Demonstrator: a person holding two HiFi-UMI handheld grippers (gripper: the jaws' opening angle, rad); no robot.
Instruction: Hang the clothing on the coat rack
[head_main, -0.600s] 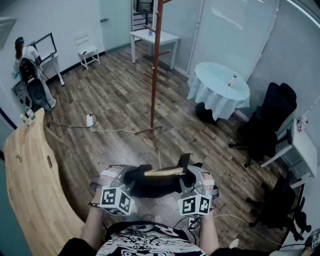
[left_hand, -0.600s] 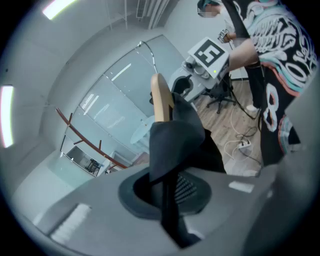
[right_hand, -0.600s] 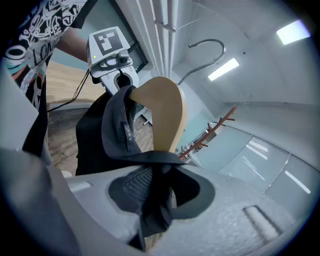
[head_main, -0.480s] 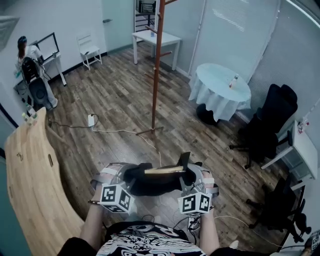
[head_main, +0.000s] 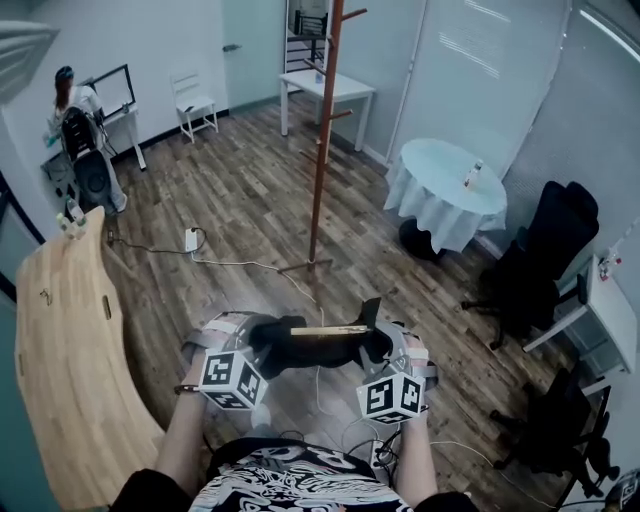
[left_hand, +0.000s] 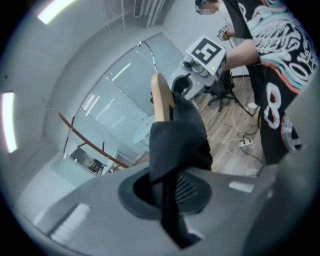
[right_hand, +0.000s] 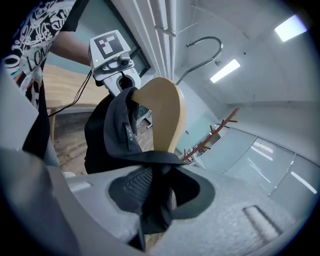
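Most of hanger under dark garment, coat rack — top cut off

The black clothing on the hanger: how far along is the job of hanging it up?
Done: the black clothing sits on a wooden hanger. In hand: the left gripper pinches the cloth, the right gripper clamps the cloth-covered hanger end. Left: carry it to the coat rack, which stands apart across the floor, and hang it on a peg.
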